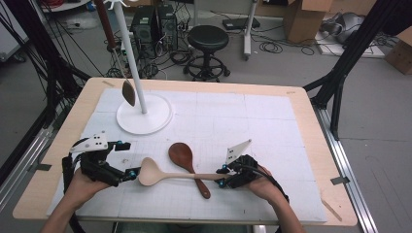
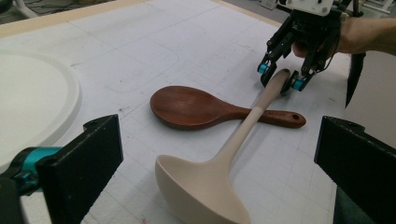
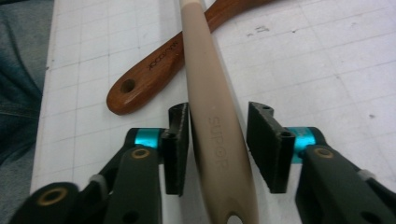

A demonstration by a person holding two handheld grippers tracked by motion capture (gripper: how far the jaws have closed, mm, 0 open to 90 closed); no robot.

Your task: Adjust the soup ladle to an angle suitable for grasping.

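A beige ladle [image 1: 150, 172] lies on the white mat, bowl to the left, its handle crossing over the handle of a dark wooden spoon [image 1: 180, 155]. My right gripper [image 1: 222, 175] straddles the end of the ladle handle [image 3: 210, 93]. In the right gripper view its jaws [image 3: 219, 116] flank the handle with a small gap on one side, so it stands open. My left gripper [image 1: 127, 160] is wide open just left of the ladle bowl [image 2: 205, 186]. In the left gripper view the wooden spoon [image 2: 187, 107] lies beyond the bowl, and the right gripper [image 2: 280, 77] is farther off.
A white stand with a round base [image 1: 145, 114] and a tall pole rises at the back left of the mat [image 1: 252, 126]. A dark spoon [image 1: 128, 92] hangs beside the pole. The table's front edge is close under both hands.
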